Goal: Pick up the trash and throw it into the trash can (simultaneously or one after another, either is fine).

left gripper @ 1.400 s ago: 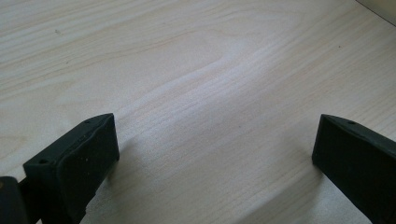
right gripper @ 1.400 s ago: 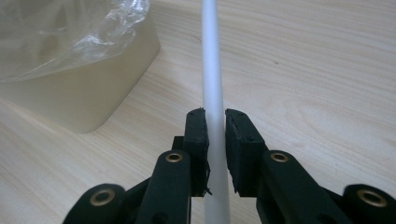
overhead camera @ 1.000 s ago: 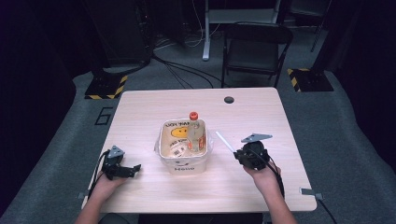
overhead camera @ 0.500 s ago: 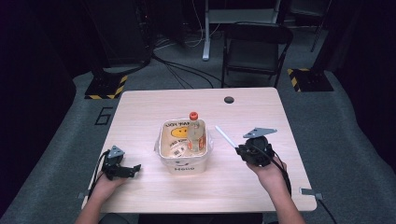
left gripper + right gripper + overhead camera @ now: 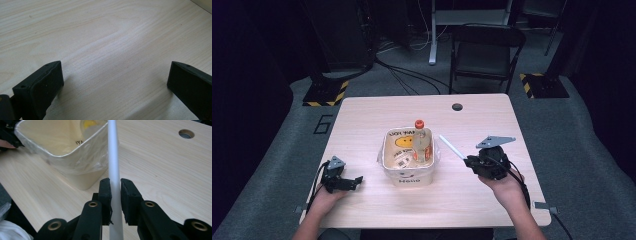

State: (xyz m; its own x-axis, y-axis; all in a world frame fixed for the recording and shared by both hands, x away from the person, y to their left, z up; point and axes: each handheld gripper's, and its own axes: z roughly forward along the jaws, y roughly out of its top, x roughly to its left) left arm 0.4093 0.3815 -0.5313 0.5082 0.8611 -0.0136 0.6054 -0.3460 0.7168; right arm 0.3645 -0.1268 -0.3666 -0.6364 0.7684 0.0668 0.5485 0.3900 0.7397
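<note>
Two tools sit over the pale wooden counter (image 5: 372,115) as we look from above, one at each side of a lined bin. At about eight o'clock from the counter's middle, our left tool (image 5: 346,183) rests low by the near edge, and in the left gripper view its jaws stand wide apart with bare wood grain between them (image 5: 115,72), gripping nothing. At the centre we see the cream bin (image 5: 408,176), lined with a clear plastic bag, a yellow smiling face printed inside it; a bottle with a red cap (image 5: 419,123) leans in its far right corner, beside some smaller labelled pieces we cannot make out. Moving on to about four o'clock, our right tool (image 5: 468,161) is held above the counter, just beside the bin's right wall, with the grey three-cornered plate on top of it. Its jaws are pinched narrow on a white straw (image 5: 452,147), which slants up from them toward ten o'clock, its free end near the bin's right rim. In the right gripper view the straw (image 5: 113,170) runs straight up between the two black pads (image 5: 106,195), and the bin (image 5: 82,180) lies beyond it at eleven o'clock.
</note>
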